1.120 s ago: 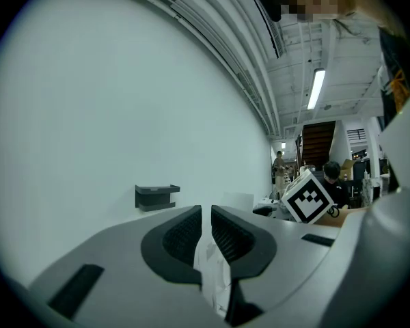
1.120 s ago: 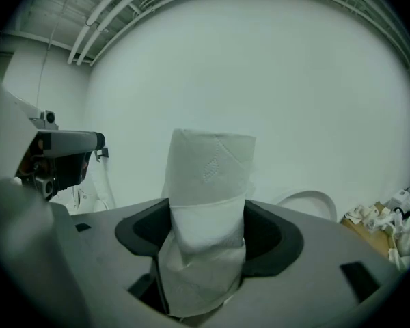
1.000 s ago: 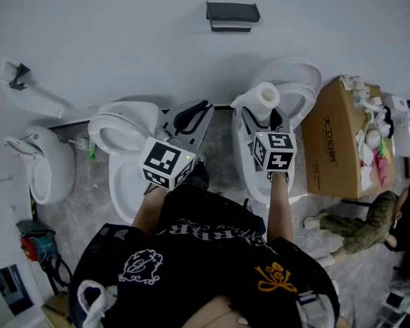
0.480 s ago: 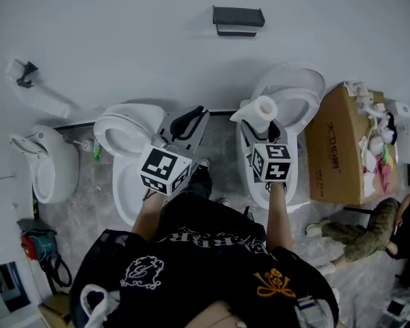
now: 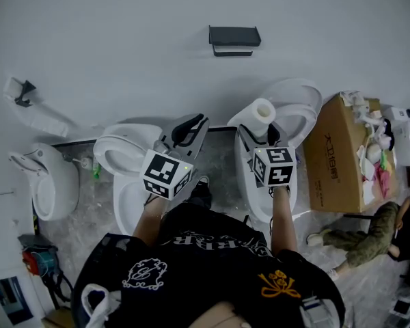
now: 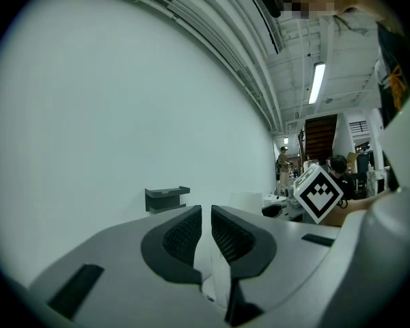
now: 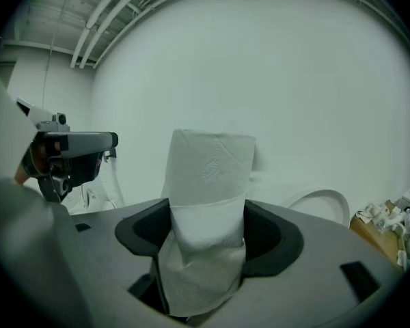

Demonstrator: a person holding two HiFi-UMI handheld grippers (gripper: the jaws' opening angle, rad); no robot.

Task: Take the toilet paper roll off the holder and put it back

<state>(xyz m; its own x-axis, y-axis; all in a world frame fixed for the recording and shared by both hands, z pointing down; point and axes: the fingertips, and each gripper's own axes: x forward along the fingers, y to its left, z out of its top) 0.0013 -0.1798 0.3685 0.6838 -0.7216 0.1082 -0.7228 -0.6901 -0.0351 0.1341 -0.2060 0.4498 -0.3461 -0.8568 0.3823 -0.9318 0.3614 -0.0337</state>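
The right gripper [image 7: 208, 219] has its fingers clamped on the toilet paper roll [image 7: 212, 176], held upright in the air, well apart from the dark wall holder [image 5: 234, 39]. The left gripper [image 6: 206, 229] has its fingers almost together, seemingly with nothing between them.

Marble-patterned floor [image 5: 82, 217] along the wall [image 5: 123, 33] — left toilet [image 5: 123, 142], right toilet [image 5: 304, 108], both white. Cardboard box [image 5: 331, 149] just beside the right toilet, clutter on top. Another white fixture [image 5: 51, 176] near the floor's left edge.
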